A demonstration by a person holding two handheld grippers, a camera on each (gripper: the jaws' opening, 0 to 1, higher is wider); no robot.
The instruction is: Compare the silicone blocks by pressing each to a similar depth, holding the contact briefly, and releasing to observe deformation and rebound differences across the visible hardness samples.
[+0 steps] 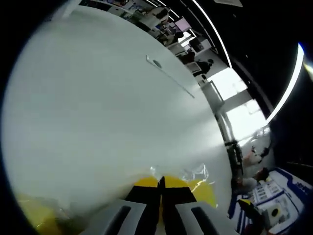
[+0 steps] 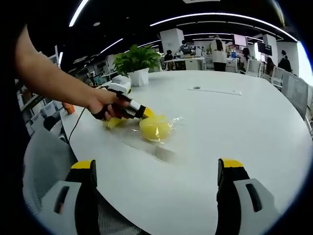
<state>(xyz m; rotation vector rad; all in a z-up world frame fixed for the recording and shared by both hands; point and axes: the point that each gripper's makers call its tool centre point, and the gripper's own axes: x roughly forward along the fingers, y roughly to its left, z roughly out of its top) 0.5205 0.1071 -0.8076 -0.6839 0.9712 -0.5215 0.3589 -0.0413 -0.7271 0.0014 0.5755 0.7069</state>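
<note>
The left gripper (image 2: 145, 113) is held closed and pressed against the yellow silicone block (image 2: 155, 128) on the white table (image 2: 234, 127). The right gripper (image 2: 156, 171) is kept wide open, near.

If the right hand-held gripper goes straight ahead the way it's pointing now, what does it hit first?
Probably the yellow silicone block in its clear wrap, lying on the white table roughly between the open jaws' line. Depth is unclear, so it may meet bare tabletop first.

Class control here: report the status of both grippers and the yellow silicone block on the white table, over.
Left gripper shut, tips pressing the yellow block in its clear wrap. Right gripper open, hovering above the white table, holding nothing. Nothing in the way.
</note>
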